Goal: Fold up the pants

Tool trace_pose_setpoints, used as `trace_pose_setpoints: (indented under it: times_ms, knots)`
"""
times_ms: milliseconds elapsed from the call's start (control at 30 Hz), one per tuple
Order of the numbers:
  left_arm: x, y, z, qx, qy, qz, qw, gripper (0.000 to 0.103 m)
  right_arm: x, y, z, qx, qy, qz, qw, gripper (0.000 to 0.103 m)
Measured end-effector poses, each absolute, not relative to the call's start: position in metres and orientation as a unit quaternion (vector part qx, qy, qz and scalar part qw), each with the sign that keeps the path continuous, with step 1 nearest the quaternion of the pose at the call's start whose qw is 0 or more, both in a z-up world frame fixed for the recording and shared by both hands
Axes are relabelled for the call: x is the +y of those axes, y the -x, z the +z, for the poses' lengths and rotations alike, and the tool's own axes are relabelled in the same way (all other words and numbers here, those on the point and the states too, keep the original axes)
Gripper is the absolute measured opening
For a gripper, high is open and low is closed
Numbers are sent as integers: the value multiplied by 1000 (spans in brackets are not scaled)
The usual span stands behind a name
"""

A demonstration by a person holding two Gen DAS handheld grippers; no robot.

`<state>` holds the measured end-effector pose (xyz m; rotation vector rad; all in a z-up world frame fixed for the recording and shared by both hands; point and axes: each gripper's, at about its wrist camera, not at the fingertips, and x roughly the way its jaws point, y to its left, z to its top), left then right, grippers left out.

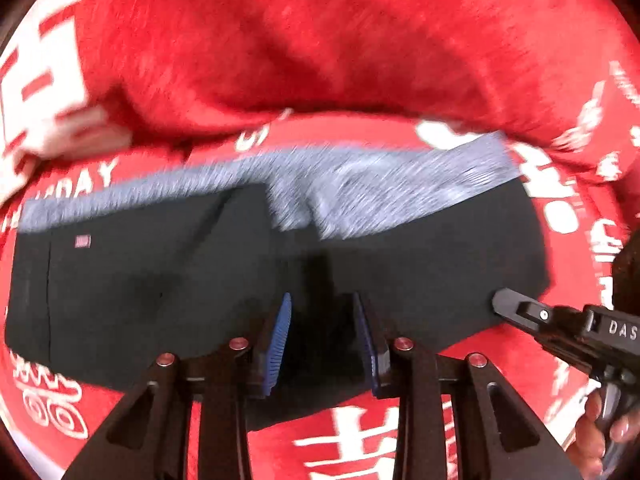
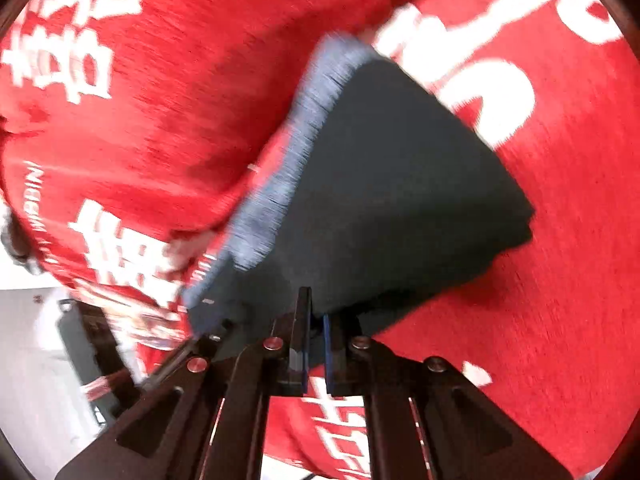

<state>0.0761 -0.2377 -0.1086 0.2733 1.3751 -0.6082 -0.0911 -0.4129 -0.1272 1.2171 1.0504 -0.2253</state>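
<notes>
Left gripper (image 1: pixel 322 308), black two-finger tool with blue ribbed pads: jaws drawn in on a raised fold of the near edge of the folded black pants with grey waistband (image 1: pixel 160 280), cloth pinched between the pads. Right gripper (image 2: pixel 316 312), same make: jaws clamped nearly together on the near corner of the same garment, a thin layer of black cloth between the pads. In the left wrist view this tool enters from the lower right, tip resting on the garment's right edge, with a person's fingers (image 1: pixel 592 432) wrapped on its handle.

Pants: lying folded into a broad rectangle, waistband along the far side, a small pale label near the left end.

Surface: red cloth cover printed with white characters and lettering (image 1: pixel 520 380), spread beneath the garment; a bunched ridge of the same red cloth rises just beyond the waistband.

Room: pale floor and dark furniture legs at the lower left of the right wrist view, blurred.

Legibility: both views smeared by motion; waistband texture streaked, printed lettering mostly unreadable, picture corners cut by the lens rim.
</notes>
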Motion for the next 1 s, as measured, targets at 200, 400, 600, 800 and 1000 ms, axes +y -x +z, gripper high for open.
trace_pose_setpoints:
  times_ms: [200,400,600,800,1000]
  knots:
    - [-223,-85,-128,633,-118,-214,734,67,-408,85,-152,482,-533,-105,687,7]
    - [-216,-93,-99,622,-110,-217,744,69,-400,78,-100,540,-423,-49,726,11]
    - [-261,-102,-81,590,-126,-252,756,69,-452,52,-68,514,-336,-123,779,11]
    - [-313,-106,-104,583,-147,-263,754,69,-483,5,-93,517,-316,-132,784,11]
    - [-286,-95,-142,619,-158,-229,735,83,-466,-3,-128,566,-293,-110,763,11]
